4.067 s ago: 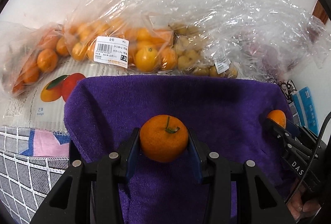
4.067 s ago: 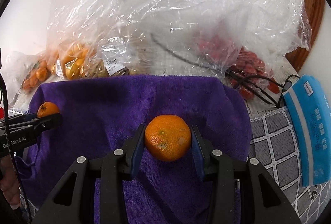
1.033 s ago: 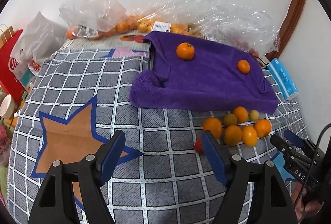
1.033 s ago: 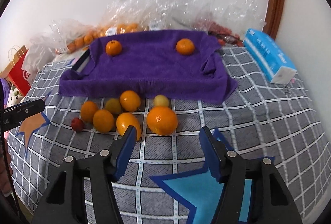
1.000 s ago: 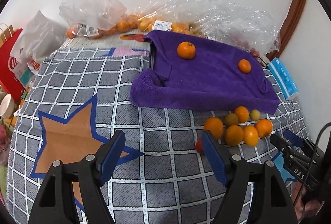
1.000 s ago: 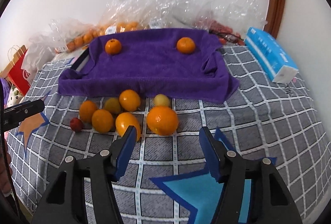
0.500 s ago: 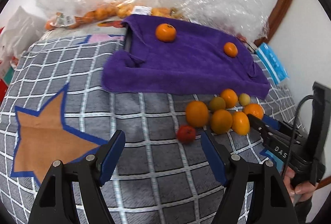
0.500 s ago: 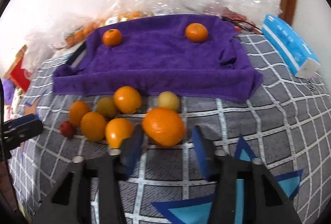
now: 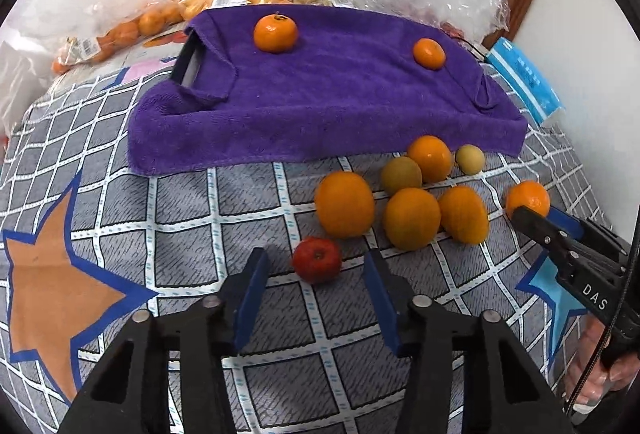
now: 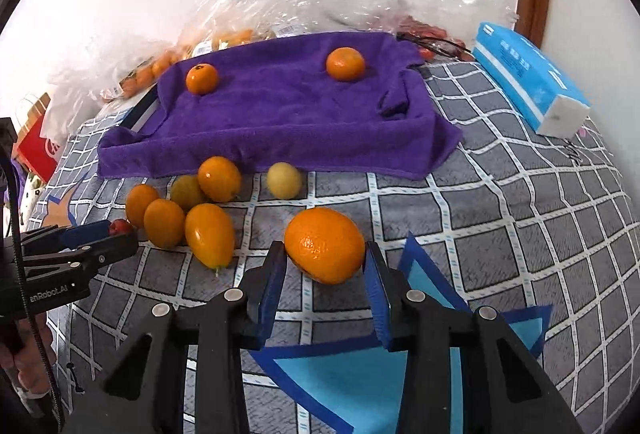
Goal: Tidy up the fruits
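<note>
A: Fruits, loose ones, lie in a cluster on the grey checked cloth (image 10: pixel 500 193) just below the front hem of the purple towel (image 10: pixel 288 113); two mandarins already sit on the towel, one at about 11 o'clock (image 10: pixel 202 78) and one at 1 o'clock (image 10: pixel 345 63) in the right wrist view.

B: And the grippers?

A: The right gripper (image 10: pixel 326 274) has its jaws closed in on the large orange (image 10: pixel 324 244); both blue pads touch its flanks, so it looks clasped. The left gripper (image 9: pixel 316 286) has just been narrowing, with the small red fruit (image 9: pixel 317 259) sitting between the pad tips at 12 o'clock, yet a gap shows on each side, so nothing is grasped there.

B: How should the person finish this well?

A: Probably by bringing the left jaws further forward so the red fruit sits mid-pad before squeezing; it is small and round and could squirt out toward the orange fruit (image 9: pixel 344 203) just beyond it at 1 o'clock. The right hand's orange is gripped near the pad tips and may roll; a straight lift seems safest before carrying it toward the towel.
</note>
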